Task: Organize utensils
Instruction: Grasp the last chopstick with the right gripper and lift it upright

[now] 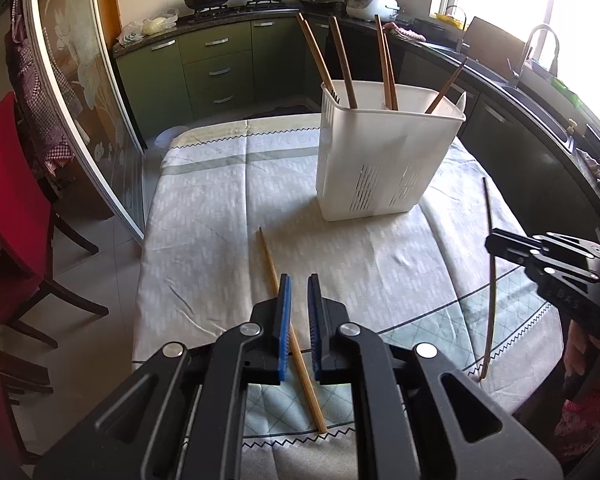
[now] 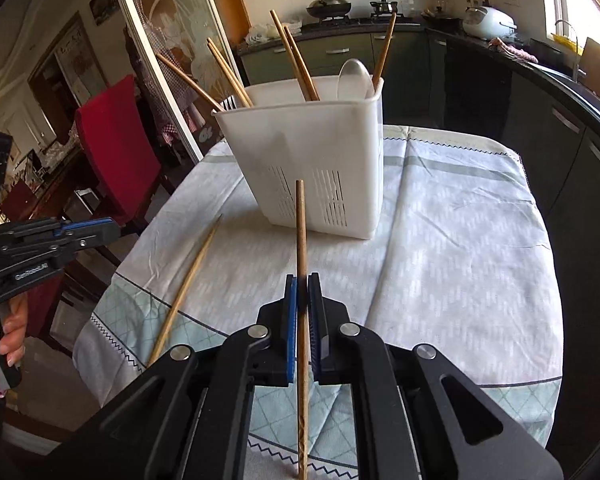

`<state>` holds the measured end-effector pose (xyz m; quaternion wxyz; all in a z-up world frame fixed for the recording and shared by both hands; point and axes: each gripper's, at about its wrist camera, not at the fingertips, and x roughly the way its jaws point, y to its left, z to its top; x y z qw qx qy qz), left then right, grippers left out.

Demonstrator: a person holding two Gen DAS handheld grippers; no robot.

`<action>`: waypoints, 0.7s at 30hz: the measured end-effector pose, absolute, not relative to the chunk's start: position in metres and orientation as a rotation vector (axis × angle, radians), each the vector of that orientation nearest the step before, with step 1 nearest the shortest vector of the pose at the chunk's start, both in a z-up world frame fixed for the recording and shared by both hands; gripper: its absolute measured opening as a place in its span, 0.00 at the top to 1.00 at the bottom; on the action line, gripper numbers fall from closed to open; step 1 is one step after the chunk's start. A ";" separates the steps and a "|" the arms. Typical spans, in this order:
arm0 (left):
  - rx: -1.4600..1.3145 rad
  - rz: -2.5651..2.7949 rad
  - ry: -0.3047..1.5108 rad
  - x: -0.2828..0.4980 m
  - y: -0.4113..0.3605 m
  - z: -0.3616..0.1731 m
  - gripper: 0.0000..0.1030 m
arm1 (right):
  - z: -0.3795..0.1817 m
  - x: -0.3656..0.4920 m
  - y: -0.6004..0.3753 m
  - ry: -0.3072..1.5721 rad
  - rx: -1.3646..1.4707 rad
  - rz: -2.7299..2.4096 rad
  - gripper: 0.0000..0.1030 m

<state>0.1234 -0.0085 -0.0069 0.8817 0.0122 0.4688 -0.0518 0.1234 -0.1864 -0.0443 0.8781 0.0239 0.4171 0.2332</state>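
Where the bench drops off at its left edge toward the red chair, open cloth lies clear. The left hand-held gripper is nearly closed and empty above a pale chopstick. The white holder stands mid-bench. The right hand-held gripper is clamped on a dark chopstick.

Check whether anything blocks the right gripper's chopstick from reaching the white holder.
Nothing visible does. The right gripper holds a chopstick, and only bare tablecloth lies between it and the white utensil holder.
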 end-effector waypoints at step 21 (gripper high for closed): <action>-0.054 0.076 1.228 0.231 0.000 -0.118 0.76 | -0.022 0.087 -0.212 0.819 0.090 0.506 0.94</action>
